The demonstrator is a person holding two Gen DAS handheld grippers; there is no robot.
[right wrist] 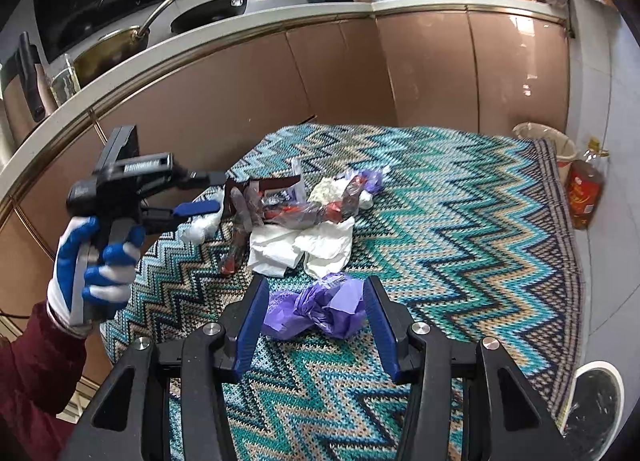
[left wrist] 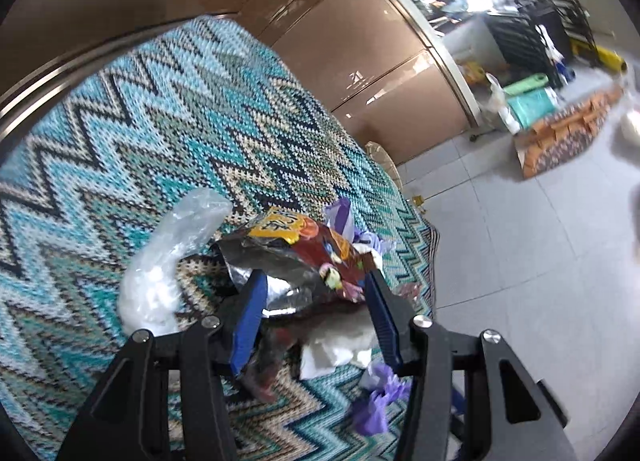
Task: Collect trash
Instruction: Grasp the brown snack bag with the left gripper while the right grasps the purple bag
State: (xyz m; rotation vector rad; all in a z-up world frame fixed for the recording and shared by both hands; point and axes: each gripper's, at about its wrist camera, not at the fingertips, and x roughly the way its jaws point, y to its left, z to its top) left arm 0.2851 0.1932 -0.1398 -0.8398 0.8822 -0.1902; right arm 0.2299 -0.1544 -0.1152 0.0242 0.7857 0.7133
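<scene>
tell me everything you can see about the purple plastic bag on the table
The purple plastic bag is thin, glossy, pale violet film, crumpled and twisted into a loose knotted wad with folds sticking up. It lies on the zigzag-patterned tablecloth, apart from the white paper napkins and wrappers behind it. It sits between the blue fingers of the right gripper, whose jaws stand open around it; whether the pads touch the film cannot be told. From the left wrist view it shows crumpled at the table's edge.
</scene>
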